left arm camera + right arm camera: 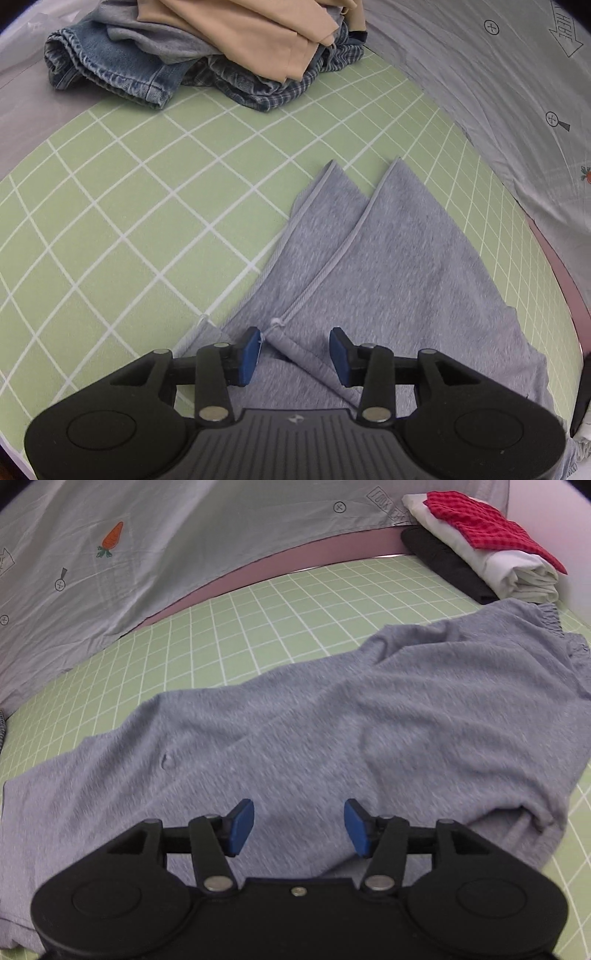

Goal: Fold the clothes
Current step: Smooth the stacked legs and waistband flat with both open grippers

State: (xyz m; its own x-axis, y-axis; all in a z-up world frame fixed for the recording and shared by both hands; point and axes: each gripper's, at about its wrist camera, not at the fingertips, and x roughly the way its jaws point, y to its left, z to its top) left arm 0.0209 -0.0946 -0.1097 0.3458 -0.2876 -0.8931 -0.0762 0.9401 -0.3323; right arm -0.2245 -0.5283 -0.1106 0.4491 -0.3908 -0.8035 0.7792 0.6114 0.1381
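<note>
Green gridded matting (129,206) covers the work surface, and on it we have the grey shorts (332,720) spread out, the garment we judge to be next for folding. Seen from our left side, the two leg hems point away from us, so the long axis runs from the elastic waistband (554,627), at the right gripper's far right, toward the leg ends. Our left gripper (295,356) hovers over the leg end, jaws apart and empty, with a seam ridge and its loose thread lying between the blue pads (249,356); this hand is nearer the hems. Our right gripper (299,827) hangs over the middle of the fabric, also released and holding nothing; whether it touches the cloth we cannot tell. Further out, a heap of unfolded clothes (207,55) lies beyond the left gripper, and a folded stack (487,546) topped with red check lies past the waistband. A pale printed sheet (166,554) borders the mat.
</note>
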